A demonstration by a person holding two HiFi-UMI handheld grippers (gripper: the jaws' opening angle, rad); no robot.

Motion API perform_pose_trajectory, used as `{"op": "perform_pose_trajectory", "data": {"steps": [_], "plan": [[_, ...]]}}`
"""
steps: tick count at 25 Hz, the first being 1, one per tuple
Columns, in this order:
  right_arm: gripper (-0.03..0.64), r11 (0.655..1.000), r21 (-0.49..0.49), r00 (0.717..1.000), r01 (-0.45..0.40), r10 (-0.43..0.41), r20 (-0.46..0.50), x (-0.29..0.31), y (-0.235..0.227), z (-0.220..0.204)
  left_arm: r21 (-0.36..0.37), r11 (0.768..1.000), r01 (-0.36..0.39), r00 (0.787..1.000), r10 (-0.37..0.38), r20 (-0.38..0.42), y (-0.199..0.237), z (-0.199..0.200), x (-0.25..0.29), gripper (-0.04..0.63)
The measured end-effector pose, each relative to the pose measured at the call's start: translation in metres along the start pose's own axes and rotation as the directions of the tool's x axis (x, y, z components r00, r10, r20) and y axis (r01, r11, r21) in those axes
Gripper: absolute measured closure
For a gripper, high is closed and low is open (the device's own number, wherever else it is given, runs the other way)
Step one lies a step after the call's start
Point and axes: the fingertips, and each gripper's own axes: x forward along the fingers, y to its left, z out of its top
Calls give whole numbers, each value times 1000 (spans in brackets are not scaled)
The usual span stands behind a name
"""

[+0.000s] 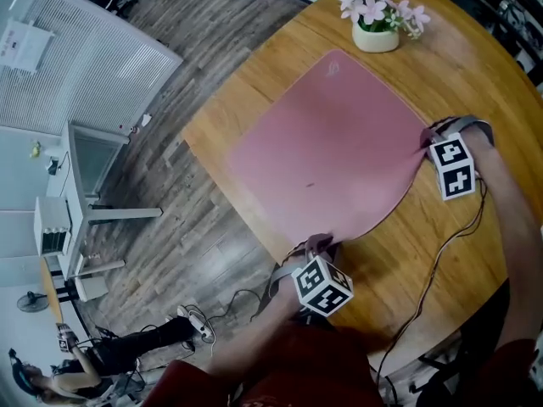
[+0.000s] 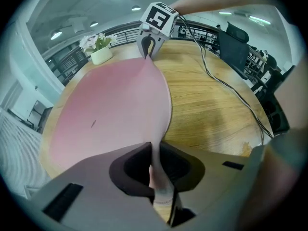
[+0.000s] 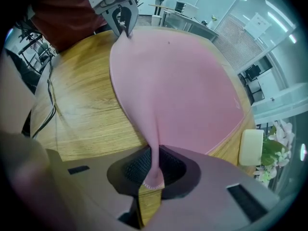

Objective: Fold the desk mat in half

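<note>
1. Head view: the pink desk mat (image 1: 331, 151) is lying on the round wooden table (image 1: 475, 83), mostly flat. The two corners on the person's side are pulled up off the wood. The left gripper (image 1: 316, 246) has the near-left corner and the right gripper (image 1: 427, 136) has the near-right one, and both point steeply down. A little flower pot (image 1: 376, 36) sits just past the mat's far edge. A black cable (image 1: 433, 270) trails across the table near the right arm.

2. Left gripper view: the jaws of the left gripper (image 2: 156, 177) are squeezed together on a corner of the desk mat (image 2: 110, 114), and you can see the pink material pinched between the dark pads. From there the mat's near edge runs in a raised ridge straight across to the right gripper (image 2: 148, 54), which is biting the other corner. The flower pot (image 2: 101, 56) is off to the left in the back.

3. Right gripper view: same deal here. The right gripper (image 3: 153, 174) is clamped on its corner of the desk mat (image 3: 178, 90), with the stitched tip poking out below the pads. The left gripper (image 3: 125, 30) is at the far end of the lifted edge, and the flower pot (image 3: 251, 147) stands just beside the mat on the right.
</note>
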Motion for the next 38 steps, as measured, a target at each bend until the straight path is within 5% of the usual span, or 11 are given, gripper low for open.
{"op": "perform_pose_trajectory", "data": {"steps": [18,38], "plan": [[565,994,101,996,-42,49,-68,-20,-22,9,23,990,142,989,-143,48,19,4,-20,532],[565,990,141,995,-29,41,-86,-24,-88,34,-30,984,176,980,-172,101,99,4,-34,535]]}}
